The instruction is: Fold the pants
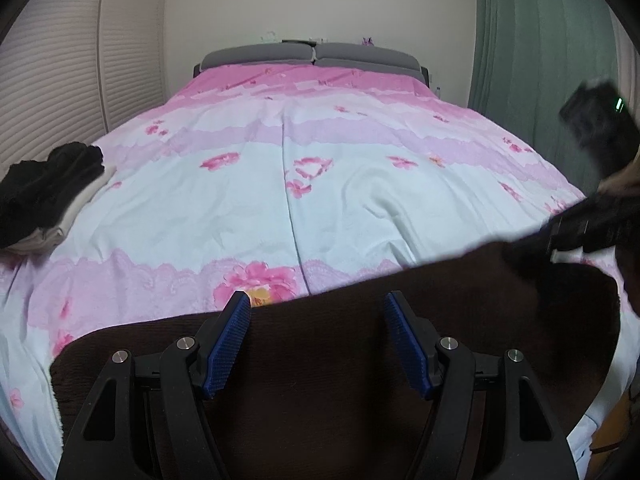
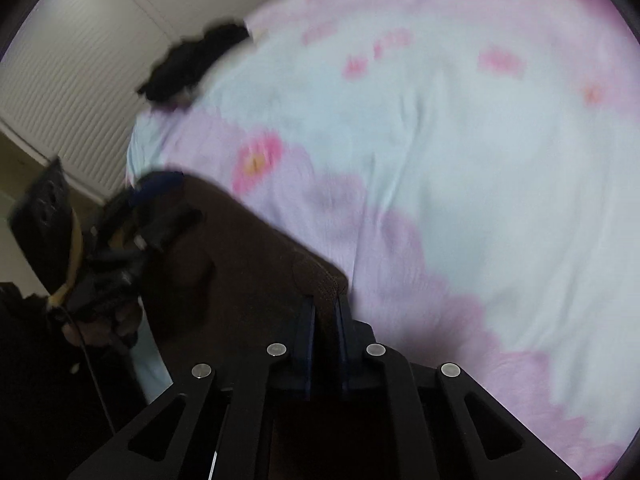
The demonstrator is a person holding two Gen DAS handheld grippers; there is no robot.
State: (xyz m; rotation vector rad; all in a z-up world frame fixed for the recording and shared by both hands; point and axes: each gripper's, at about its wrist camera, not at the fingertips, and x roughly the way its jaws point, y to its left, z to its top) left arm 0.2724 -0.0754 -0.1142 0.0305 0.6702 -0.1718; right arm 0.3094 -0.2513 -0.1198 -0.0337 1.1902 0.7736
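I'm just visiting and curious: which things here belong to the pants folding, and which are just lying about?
Part of the job:
- brown pants, spread on the bed's near edge
- left gripper, open above them
- right gripper, shut on a fold of the pants

Just lying about:
- pile of dark and pale clothes
- flowered bedcover
- grey headboard
- green curtain
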